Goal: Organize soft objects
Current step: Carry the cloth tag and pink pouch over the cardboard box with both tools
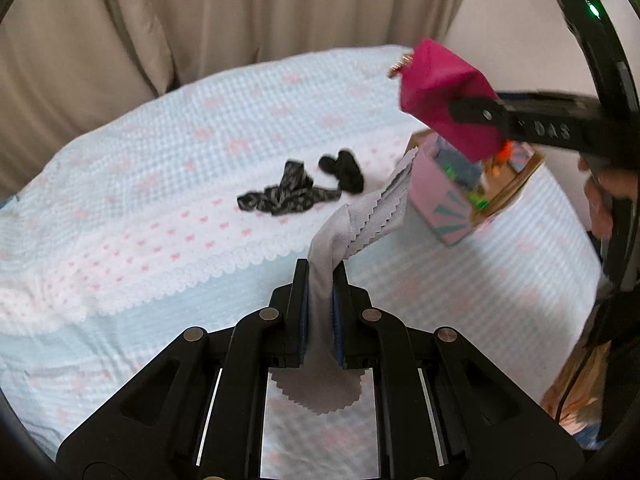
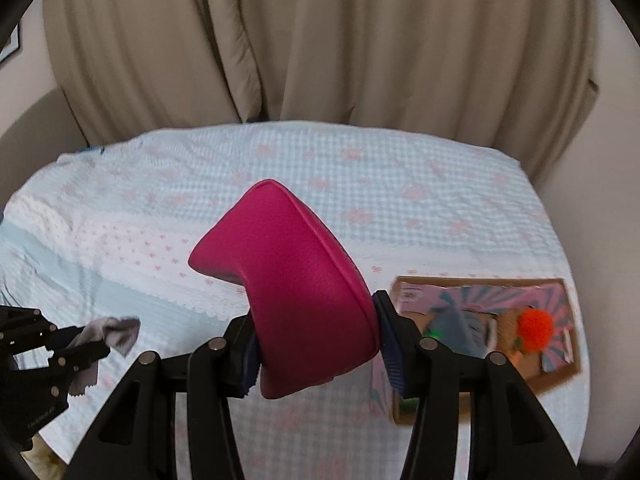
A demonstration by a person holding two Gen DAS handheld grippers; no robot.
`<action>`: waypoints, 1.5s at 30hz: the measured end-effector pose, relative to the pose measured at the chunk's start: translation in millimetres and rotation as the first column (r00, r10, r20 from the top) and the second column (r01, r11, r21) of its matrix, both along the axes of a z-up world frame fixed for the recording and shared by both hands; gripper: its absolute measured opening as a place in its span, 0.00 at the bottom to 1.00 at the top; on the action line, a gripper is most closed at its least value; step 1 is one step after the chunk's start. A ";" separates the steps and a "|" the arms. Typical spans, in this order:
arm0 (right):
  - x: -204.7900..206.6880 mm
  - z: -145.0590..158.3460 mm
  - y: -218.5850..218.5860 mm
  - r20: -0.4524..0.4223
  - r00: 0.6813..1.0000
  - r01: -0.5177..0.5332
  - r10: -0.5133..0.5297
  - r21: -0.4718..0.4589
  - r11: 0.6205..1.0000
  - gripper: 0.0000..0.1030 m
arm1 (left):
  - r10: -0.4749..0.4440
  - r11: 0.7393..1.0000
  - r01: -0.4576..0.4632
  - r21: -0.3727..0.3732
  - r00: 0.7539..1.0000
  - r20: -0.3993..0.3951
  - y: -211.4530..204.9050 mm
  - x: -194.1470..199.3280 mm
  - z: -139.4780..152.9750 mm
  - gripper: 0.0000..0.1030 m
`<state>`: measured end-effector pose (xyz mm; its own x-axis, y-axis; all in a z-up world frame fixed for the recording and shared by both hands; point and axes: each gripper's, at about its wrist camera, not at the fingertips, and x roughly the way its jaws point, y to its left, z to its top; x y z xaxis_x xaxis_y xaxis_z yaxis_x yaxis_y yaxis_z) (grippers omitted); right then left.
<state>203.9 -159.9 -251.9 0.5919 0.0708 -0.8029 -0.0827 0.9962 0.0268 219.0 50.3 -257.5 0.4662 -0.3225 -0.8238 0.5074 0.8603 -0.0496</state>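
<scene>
- We have two of the soft things in hand. The left tongs (image 1: 320,280) are pinched together on a thin grey cloth with zigzag-cut edges (image 1: 360,216), which trails forward from between the jaws and hangs clear of the bed.
- The right tongs (image 2: 316,344) are clamped across a padded magenta fabric pouch (image 2: 292,280); the pads press on both its sides and the soft body bulges past them. In the left view the pouch sits in the air, over the box.
- The pink cardboard box with teal rays printed on its sides (image 1: 448,216) stands open on the bed at our right. It already holds some things: a fuzzy orange pom-pom ball (image 2: 534,330), something grey-blue and a bit of green that are too blurred for us to name. We judge that part of the sorting is done.
- Still loose on the bed, well apart from the box, are a crumpled black-and-white patterned fabric piece (image 1: 280,196) and, just beside it, a small black soft bundle (image 1: 344,170). Neither is touched by any tongs.
- So we judge the task at about its middle: two items lifted but not yet placed, two more waiting.
- All of this rests on a bed with a pale blue checked cover dotted with pink bows (image 1: 140,168), with beige curtains (image 2: 320,40) behind it.
</scene>
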 end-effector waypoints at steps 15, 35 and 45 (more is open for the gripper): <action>-72.2 101.2 -109.8 0.064 0.991 0.110 -0.113 0.055 0.992 0.45 | 0.005 0.998 0.006 -0.066 0.988 0.154 -115.0 -41.6 136.9 0.08; -48.0 39.6 -297.8 -0.084 0.995 0.070 -0.062 0.093 0.993 0.45 | 0.181 0.980 -0.182 -0.083 0.983 -0.020 -333.1 -6.9 69.0 0.08; -0.1 -36.5 -333.1 -0.218 0.975 0.080 -0.051 0.128 0.988 0.45 | 0.195 0.979 -0.202 -0.027 0.968 -0.159 -387.1 57.4 -10.6 0.08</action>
<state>203.8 -493.0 -288.3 0.4149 0.1542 -0.8967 0.0051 0.9851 0.1718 276.3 -336.8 -268.1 0.3923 -0.2726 -0.8785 0.3099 0.9384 -0.1528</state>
